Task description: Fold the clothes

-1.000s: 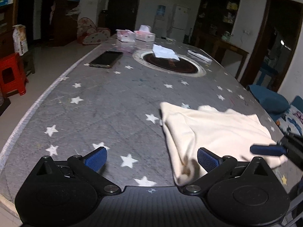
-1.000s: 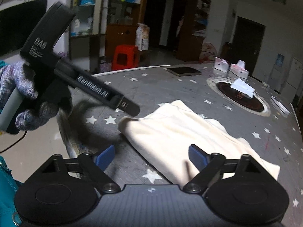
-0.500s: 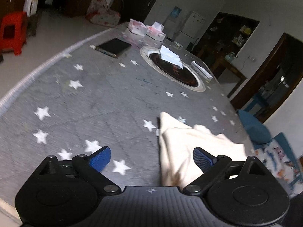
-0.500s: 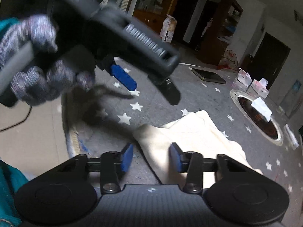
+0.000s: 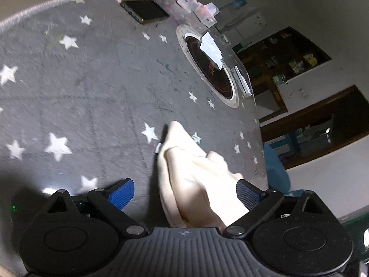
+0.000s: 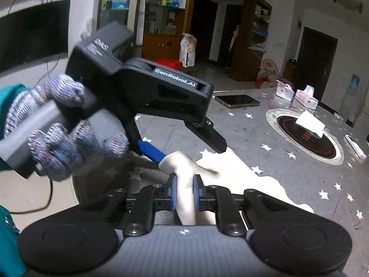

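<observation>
A cream garment (image 5: pixel 196 180) lies on the grey star-patterned table (image 5: pixel 92 97), its near end bunched and lifted. In the left wrist view my left gripper (image 5: pixel 184 194) is open, its blue pads on either side of the raised cloth. In the right wrist view my right gripper (image 6: pixel 184 195) is shut on a pinched fold of the garment (image 6: pixel 184 184) near the table's front edge. The left gripper (image 6: pixel 184 147) shows there too, held by a gloved hand (image 6: pixel 64 124), tilted down over the cloth just beyond my right fingers.
A phone (image 5: pixel 145 11) lies at the far left of the table. Two tissue boxes (image 6: pixel 297 95) stand at the back. A round inset hotplate (image 6: pixel 304 136) with a white paper (image 6: pixel 310 123) on it sits mid-table. A white remote-like bar (image 6: pixel 355 146) lies beside it.
My right gripper has closed on the garment's near corner and lifted it. My left gripper has tilted and swung over the cloth, staying open.
</observation>
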### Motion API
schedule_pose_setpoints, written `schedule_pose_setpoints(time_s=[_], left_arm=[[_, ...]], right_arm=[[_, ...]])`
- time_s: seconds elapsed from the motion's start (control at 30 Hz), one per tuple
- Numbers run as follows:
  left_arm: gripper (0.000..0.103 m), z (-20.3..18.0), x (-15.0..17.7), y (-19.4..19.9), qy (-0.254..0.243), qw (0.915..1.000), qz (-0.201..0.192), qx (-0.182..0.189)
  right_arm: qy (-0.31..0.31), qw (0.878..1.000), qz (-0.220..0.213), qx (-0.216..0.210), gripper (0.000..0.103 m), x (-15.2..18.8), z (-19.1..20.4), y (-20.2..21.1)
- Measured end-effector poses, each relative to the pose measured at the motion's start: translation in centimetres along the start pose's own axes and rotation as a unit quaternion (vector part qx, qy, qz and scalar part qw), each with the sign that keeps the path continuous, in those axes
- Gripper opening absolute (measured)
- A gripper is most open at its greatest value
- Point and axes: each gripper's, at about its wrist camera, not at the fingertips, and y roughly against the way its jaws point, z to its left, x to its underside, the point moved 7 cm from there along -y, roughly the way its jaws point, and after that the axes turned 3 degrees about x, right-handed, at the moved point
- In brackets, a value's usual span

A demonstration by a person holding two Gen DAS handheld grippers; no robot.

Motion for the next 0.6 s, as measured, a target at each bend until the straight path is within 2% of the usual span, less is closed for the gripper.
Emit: schedule_pose_setpoints(time_s=[0.17, 0.27, 0.33, 0.4, 0.43, 0.6], left_arm=[[0.092, -0.2, -0.1, -1.2, 0.026, 0.9995, 0.014, 0.013], [0.072, 0.1, 0.0, -1.7, 0.034, 0.9990, 0.021, 0.017], [0.042, 0.3, 0.1, -2.0, 0.040, 0.9987, 0.026, 0.019], [0.026, 0.5, 0.2, -2.3, 0.045, 0.9983, 0.030, 0.022], [0.023, 0.6, 0.2, -2.5, 0.048, 0.9981, 0.032, 0.023], [0.020, 1.0, 0.4, -3.2, 0.057, 0.9971, 0.042, 0.028]], right_arm=[[-0.012, 1.000, -0.012, -0.007, 0.013, -0.1, -0.4, 0.8], [-0.018, 1.000, -0.016, -0.013, 0.013, 0.1, -0.4, 1.0], [-0.022, 0.999, -0.016, -0.019, 0.013, 0.3, -0.3, 1.0], [-0.028, 0.999, -0.016, -0.020, 0.013, 0.6, -0.3, 1.0], [-0.034, 0.999, -0.016, -0.020, 0.014, 0.8, -0.5, 1.0], [-0.076, 0.997, -0.016, -0.007, 0.020, 1.7, -2.4, 2.1]])
